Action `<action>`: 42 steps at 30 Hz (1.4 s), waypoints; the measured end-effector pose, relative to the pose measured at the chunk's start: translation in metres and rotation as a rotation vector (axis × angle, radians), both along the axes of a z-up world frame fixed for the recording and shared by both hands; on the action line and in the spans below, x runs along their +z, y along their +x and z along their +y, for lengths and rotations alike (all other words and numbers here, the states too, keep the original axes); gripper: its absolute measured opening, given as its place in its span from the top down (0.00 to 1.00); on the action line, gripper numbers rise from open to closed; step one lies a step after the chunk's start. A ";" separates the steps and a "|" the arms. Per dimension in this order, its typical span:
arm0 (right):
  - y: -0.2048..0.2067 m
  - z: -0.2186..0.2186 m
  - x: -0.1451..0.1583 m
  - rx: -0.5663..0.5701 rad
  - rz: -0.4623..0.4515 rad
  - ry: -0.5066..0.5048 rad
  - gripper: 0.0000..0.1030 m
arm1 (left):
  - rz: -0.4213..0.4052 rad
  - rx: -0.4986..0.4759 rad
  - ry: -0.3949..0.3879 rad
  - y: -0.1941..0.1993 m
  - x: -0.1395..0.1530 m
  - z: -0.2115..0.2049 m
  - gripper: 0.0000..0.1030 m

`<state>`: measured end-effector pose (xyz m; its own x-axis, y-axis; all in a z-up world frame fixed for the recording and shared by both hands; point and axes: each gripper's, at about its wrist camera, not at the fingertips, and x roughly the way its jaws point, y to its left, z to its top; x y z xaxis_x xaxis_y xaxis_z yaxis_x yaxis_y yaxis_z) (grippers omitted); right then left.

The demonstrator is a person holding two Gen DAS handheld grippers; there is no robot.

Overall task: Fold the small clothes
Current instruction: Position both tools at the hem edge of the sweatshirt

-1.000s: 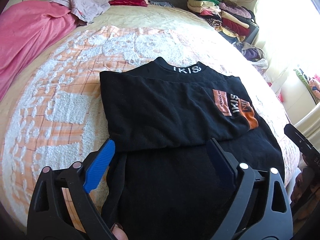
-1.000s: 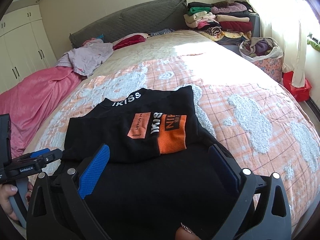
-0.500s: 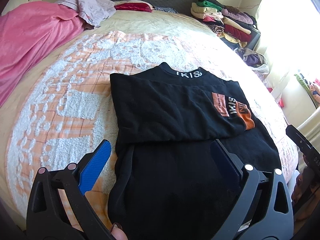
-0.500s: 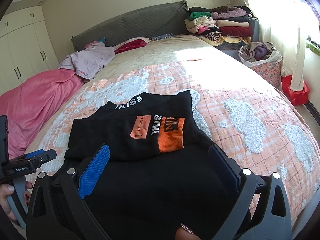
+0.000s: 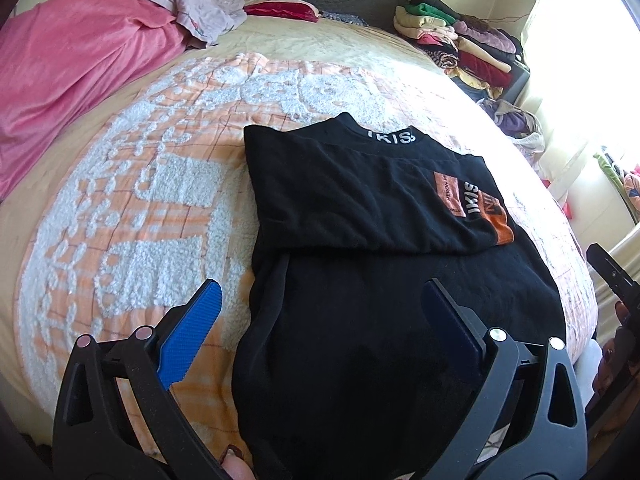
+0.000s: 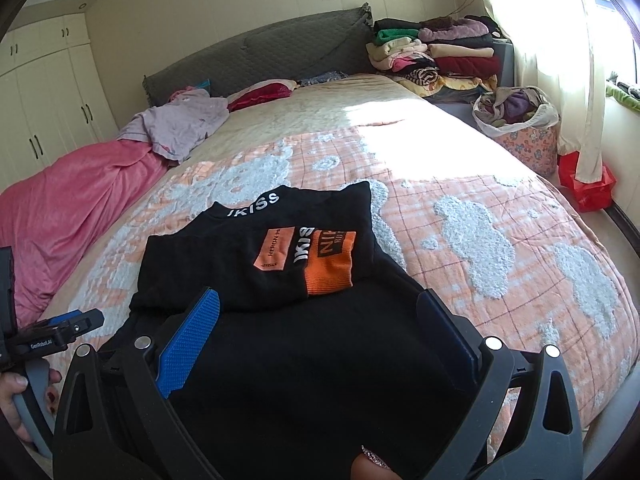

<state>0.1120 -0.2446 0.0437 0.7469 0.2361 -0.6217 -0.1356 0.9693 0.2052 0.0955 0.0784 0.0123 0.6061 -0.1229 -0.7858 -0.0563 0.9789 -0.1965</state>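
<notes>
Shirt [image 5: 360, 208] lay on bedspread [image 5: 132, 208] w/ top half folded, collar far; unfolded hem nearest both grippers, left gripper [image 5: 320, 320] & right gripper [image 6: 320, 320] spread wide, gripping nothing

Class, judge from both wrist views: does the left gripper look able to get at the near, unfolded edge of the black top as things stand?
Probably yes. The left gripper is open and empty, the black top lies flat just below it, nothing lies between.
</notes>
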 end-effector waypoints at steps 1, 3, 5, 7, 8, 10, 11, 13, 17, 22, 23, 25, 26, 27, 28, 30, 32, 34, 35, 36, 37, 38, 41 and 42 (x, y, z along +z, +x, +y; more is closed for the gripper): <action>-0.001 -0.002 0.000 -0.001 0.000 0.001 0.04 | 0.002 0.003 0.001 -0.002 -0.001 0.001 0.09; -0.004 -0.004 -0.001 -0.002 0.001 0.005 0.04 | 0.007 0.011 0.003 -0.006 -0.002 0.003 0.09; -0.007 -0.007 -0.001 0.002 0.001 0.008 0.04 | 0.011 0.018 0.006 -0.010 -0.004 0.004 0.09; -0.009 -0.010 -0.001 0.002 -0.002 0.007 0.04 | 0.014 0.027 0.010 -0.014 -0.004 0.006 0.09; -0.010 -0.011 -0.002 0.002 -0.002 0.008 0.04 | 0.016 0.030 0.010 -0.015 -0.005 0.006 0.09; -0.012 -0.014 -0.003 0.003 -0.001 0.007 0.04 | 0.017 0.036 0.011 -0.018 -0.005 0.006 0.09; -0.013 -0.016 -0.003 0.000 0.000 0.005 0.04 | 0.018 0.037 0.011 -0.019 -0.005 0.006 0.09; -0.016 -0.021 -0.003 -0.004 0.003 -0.002 0.04 | 0.016 0.040 0.011 -0.023 -0.006 0.006 0.09; -0.022 -0.029 -0.005 -0.013 0.005 -0.020 0.04 | 0.019 0.031 0.015 -0.027 -0.007 0.002 0.09; -0.029 -0.039 -0.013 -0.019 0.028 -0.027 0.04 | 0.032 0.025 0.026 -0.034 -0.011 -0.001 0.09; -0.030 -0.040 -0.014 -0.020 0.033 -0.030 0.04 | 0.036 0.024 0.028 -0.035 -0.012 -0.001 0.09; -0.033 -0.042 -0.019 -0.022 0.046 -0.040 0.04 | 0.043 0.021 0.028 -0.037 -0.014 -0.001 0.09; -0.034 -0.043 -0.021 -0.021 0.053 -0.045 0.04 | 0.045 0.021 0.030 -0.039 -0.015 -0.001 0.09; -0.035 -0.044 -0.024 -0.021 0.059 -0.050 0.04 | 0.046 0.021 0.032 -0.041 -0.017 -0.001 0.09; -0.036 -0.044 -0.026 -0.020 0.065 -0.055 0.04 | 0.048 0.020 0.034 -0.043 -0.018 -0.001 0.09; -0.039 -0.046 -0.030 -0.020 0.073 -0.062 0.04 | 0.058 0.022 0.038 -0.046 -0.021 0.000 0.09; -0.042 -0.047 -0.033 -0.020 0.080 -0.068 0.04 | 0.066 0.025 0.041 -0.050 -0.023 0.000 0.09; -0.044 -0.048 -0.035 -0.021 0.088 -0.072 0.04 | 0.066 0.030 0.040 -0.052 -0.024 0.001 0.09; -0.044 -0.049 -0.037 -0.023 0.093 -0.075 0.04 | 0.066 0.031 0.037 -0.054 -0.025 0.002 0.09; -0.045 -0.050 -0.037 -0.023 0.096 -0.077 0.04 | 0.067 0.034 0.034 -0.055 -0.026 0.002 0.09; -0.046 -0.051 -0.039 -0.023 0.099 -0.076 0.04 | 0.067 0.034 0.032 -0.057 -0.026 0.003 0.09; -0.047 -0.051 -0.039 -0.022 0.101 -0.074 0.04 | 0.069 0.034 0.032 -0.058 -0.027 0.003 0.09; -0.048 -0.053 -0.042 -0.019 0.111 -0.072 0.04 | 0.085 0.029 0.045 -0.062 -0.032 0.001 0.09; -0.049 -0.054 -0.043 -0.018 0.115 -0.073 0.04 | 0.090 0.028 0.048 -0.063 -0.033 0.000 0.09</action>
<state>0.0627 -0.2982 0.0003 0.6731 0.1744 -0.7187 -0.0977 0.9843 0.1473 0.0321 0.0788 -0.0210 0.5356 -0.0678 -0.8417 -0.0995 0.9848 -0.1426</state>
